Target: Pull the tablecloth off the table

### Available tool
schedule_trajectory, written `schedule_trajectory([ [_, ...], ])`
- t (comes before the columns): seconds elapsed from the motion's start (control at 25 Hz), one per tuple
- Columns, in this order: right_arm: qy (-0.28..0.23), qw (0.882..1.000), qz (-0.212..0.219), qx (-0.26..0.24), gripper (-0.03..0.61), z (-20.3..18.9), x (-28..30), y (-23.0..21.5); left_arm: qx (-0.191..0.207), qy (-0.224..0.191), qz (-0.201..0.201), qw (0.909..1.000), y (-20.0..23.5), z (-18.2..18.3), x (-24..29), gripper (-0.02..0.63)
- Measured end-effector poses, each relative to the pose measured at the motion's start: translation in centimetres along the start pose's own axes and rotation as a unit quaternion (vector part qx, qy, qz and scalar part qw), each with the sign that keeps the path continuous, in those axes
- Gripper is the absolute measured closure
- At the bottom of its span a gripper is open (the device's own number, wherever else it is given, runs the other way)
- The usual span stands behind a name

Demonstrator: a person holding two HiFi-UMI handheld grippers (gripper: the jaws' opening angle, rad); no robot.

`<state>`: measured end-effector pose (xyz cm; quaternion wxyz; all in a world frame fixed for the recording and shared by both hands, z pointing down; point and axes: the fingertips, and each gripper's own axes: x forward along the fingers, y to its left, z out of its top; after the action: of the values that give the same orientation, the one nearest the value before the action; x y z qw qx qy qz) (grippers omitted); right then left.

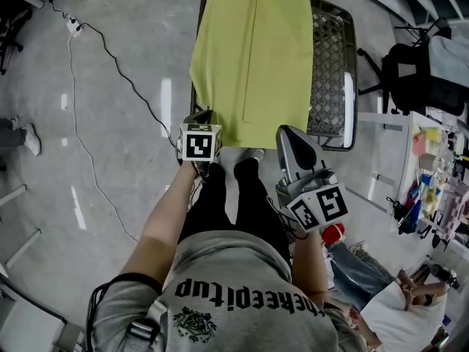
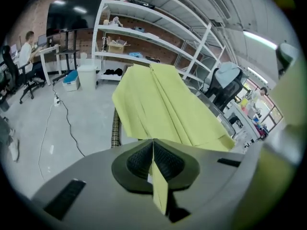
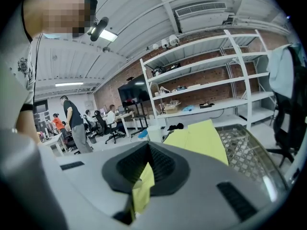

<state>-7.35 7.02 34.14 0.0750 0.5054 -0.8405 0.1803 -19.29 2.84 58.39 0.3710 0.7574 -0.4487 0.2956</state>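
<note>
A yellow-green tablecloth [image 1: 253, 57] lies over the left part of a metal mesh table [image 1: 331, 64], its left side hanging over the edge. My left gripper [image 1: 204, 119] is at the cloth's near left corner. In the left gripper view it [image 2: 153, 150] is shut on a pinched fold of the tablecloth [image 2: 158, 104], which runs away from the jaws. My right gripper [image 1: 286, 133] sits at the near right corner. In the right gripper view it [image 3: 147, 163] is shut with a strip of the tablecloth [image 3: 201, 140] squeezed between the pads, beside the bare mesh [image 3: 247, 150].
A black cable [image 1: 110, 57] and power strip [image 1: 73, 25] lie on the concrete floor to the left. An office chair with a dark bag [image 1: 407, 72] stands right of the table, and a seated person [image 1: 388, 299] is near right. Shelving [image 2: 144, 28] lines the far wall, with people [image 3: 74, 121] at desks.
</note>
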Motion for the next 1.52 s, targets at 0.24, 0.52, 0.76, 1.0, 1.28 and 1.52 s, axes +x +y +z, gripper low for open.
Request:
schedule_trajectory([
  [0.24,-0.001,1.0,0.013,-0.008,0.568,0.3,-0.1,-0.4,-0.055,0.007,0.005,0.9985,0.7,0.1,0.0,0.598],
  [0.52,-0.002,0.999,0.032,-0.007,0.568,0.8,-0.3,-2.0,-0.068,-0.016,0.048,0.9964,2.3,1.0,-0.2,0.578],
  [0.76,0.004,0.999,0.041,-0.006,0.568,0.9,0.1,-3.0,-0.034,-0.007,0.084,0.9958,3.7,2.6,1.0,0.426],
  [1.0,0.01,0.999,0.041,-0.001,0.568,0.9,0.6,-4.0,-0.031,0.011,0.096,0.9948,4.5,3.1,2.6,0.42],
  [1.28,0.015,0.999,0.038,0.001,0.568,0.8,1.4,-4.4,-0.007,0.026,0.093,0.9953,3.7,3.4,3.7,0.416],
  [1.52,0.015,0.999,0.037,0.004,0.568,0.9,2.0,-4.8,0.017,0.023,0.109,0.9936,3.6,3.5,4.0,0.442],
])
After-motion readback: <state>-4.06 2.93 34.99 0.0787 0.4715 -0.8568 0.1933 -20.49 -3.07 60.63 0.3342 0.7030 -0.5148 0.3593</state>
